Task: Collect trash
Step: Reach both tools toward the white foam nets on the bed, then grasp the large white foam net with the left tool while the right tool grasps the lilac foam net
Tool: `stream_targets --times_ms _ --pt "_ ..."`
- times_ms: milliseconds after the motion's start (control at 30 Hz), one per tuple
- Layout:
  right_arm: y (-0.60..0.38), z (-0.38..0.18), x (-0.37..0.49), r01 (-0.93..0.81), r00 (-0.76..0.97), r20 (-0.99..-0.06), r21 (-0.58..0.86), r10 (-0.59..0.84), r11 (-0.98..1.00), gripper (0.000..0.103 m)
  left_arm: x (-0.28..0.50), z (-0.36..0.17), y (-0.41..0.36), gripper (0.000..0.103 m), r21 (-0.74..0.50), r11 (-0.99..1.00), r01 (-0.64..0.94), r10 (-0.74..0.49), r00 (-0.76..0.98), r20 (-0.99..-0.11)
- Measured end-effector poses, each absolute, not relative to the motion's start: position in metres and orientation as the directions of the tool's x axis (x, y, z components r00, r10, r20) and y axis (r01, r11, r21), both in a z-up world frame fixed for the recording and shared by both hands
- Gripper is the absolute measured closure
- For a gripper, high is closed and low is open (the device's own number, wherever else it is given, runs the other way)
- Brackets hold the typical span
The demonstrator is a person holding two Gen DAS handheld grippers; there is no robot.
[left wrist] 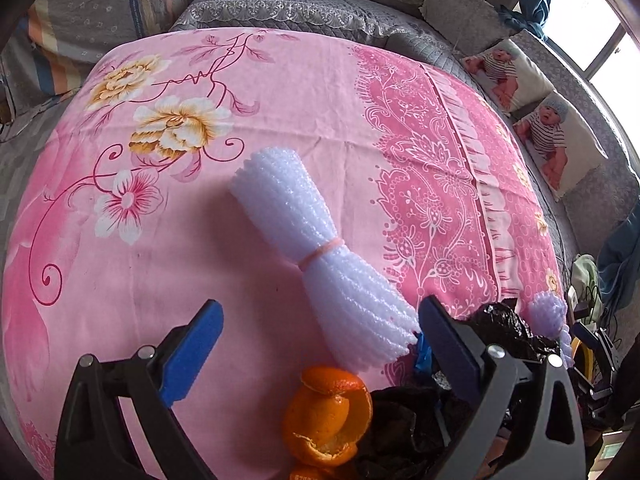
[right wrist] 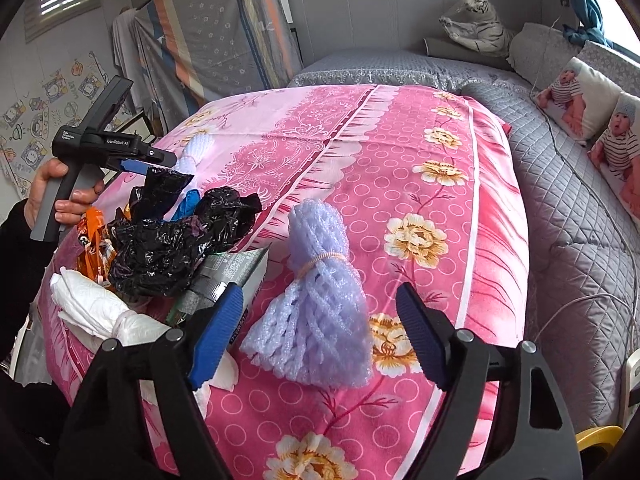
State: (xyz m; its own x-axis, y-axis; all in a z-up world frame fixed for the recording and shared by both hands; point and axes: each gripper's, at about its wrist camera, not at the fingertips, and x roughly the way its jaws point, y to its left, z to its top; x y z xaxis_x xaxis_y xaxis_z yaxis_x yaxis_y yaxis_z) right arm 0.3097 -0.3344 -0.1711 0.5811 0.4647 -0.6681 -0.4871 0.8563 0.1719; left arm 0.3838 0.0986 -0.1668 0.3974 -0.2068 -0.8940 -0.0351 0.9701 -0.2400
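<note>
- A person's hand [right wrist: 60, 196], at the far left of the right wrist view, is gripping the handle of the left tongs [right wrist: 150, 162], whose tips are reaching over the trash pile.
- In the left wrist view the left tongs [left wrist: 320, 344] are standing wide, with nothing pressed between the pads; the near end of a white foam net bundle [left wrist: 320, 256] is lying between the blue fingers [left wrist: 196, 348], tied at its waist with a pink rubber band [left wrist: 320, 252].
- Orange peel [left wrist: 328, 416] is sitting just below that bundle on the pink floral sheet [left wrist: 140, 272].
- A crumpled black plastic bag [right wrist: 180, 240] is lying in the pile, with orange wrappers [right wrist: 94, 248] and a knotted white bag [right wrist: 104, 316] beside it.
- A lavender foam net bundle [right wrist: 320, 300], also banded, is lying on the sheet right of the pile, its flared end between the right tongs [right wrist: 320, 344].
- The right tongs are standing wide around that bundle, the pads not touching it.
- Cushions printed with a baby [right wrist: 592, 120] are leaning along the grey quilted bed [right wrist: 560, 220] at the far right.
</note>
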Motion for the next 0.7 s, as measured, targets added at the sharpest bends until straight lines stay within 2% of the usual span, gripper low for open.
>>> stream_targets --times_ms 133,333,433,500,600,700 --pt "-0.332 -0.174 0.313 -0.495 0.563 -0.675 0.187 0.477 0.848 0.032 0.397 -0.171 0.096 0.015 -0.262 0.964 -0.042 -0.228 0.372 -0.9" --pt "-0.332 -0.179 0.318 -0.499 0.536 -0.68 0.223 0.5 0.837 0.039 0.412 -0.18 0.079 0.033 -0.246 0.969 -0.027 -0.223 0.333 -0.916" --pt "-0.332 -0.183 0.322 -0.503 0.519 -0.688 0.233 0.506 0.832 0.049 0.418 -0.182 0.071 0.048 -0.233 0.972 -0.018 -0.216 0.319 -0.923" --pt "-0.333 -0.185 0.323 -0.5 0.512 -0.691 0.242 0.51 0.831 0.059 0.422 -0.183 0.066 0.061 -0.23 0.973 -0.009 -0.216 0.311 -0.926" --pt "-0.335 -0.185 0.324 -0.496 0.509 -0.685 0.261 0.521 0.828 0.069 0.425 -0.183 0.061 0.071 -0.228 0.974 -0.004 -0.216 0.304 -0.928" --pt "-0.34 -0.184 0.323 -0.482 0.517 -0.676 0.277 0.525 0.831 0.075 0.426 -0.182 0.06 0.074 -0.248 0.969 -0.006 -0.234 0.311 -0.921"
